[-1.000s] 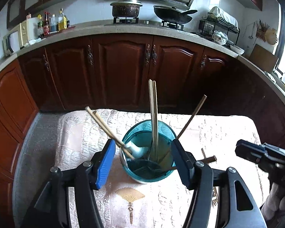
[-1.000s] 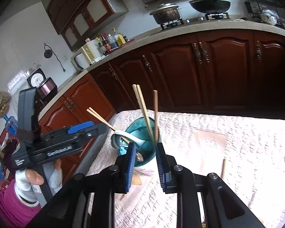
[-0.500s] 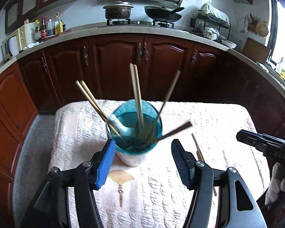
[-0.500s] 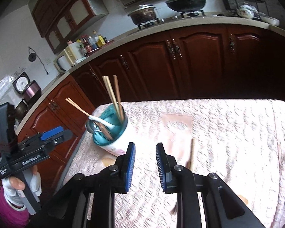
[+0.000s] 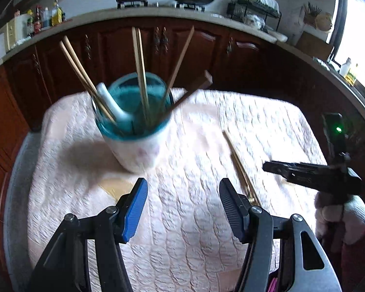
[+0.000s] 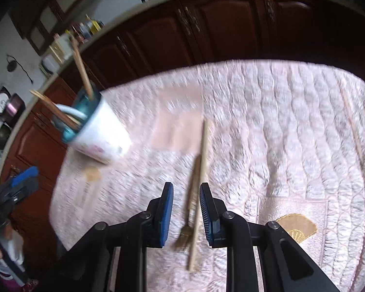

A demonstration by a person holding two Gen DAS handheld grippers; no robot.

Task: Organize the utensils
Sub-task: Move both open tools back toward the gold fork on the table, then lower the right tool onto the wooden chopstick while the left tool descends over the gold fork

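Two utensils [image 6: 197, 185] lie between right gripper's [image 6: 186, 215] jaws.

The left gripper [image 5: 183, 206] now sits farther back from the cup [image 5: 133, 131], which shows in the upper left of its frame instead of between the jaws, white outer wall visible. The right gripper [image 6: 186, 209] has swung away from the cup [image 6: 97, 131], now at the left edge, and hangs low over the chopstick [image 6: 200, 182] and fork [image 6: 191, 209] lying on the quilted cloth [image 6: 279, 133], both framed between its parted jaws.
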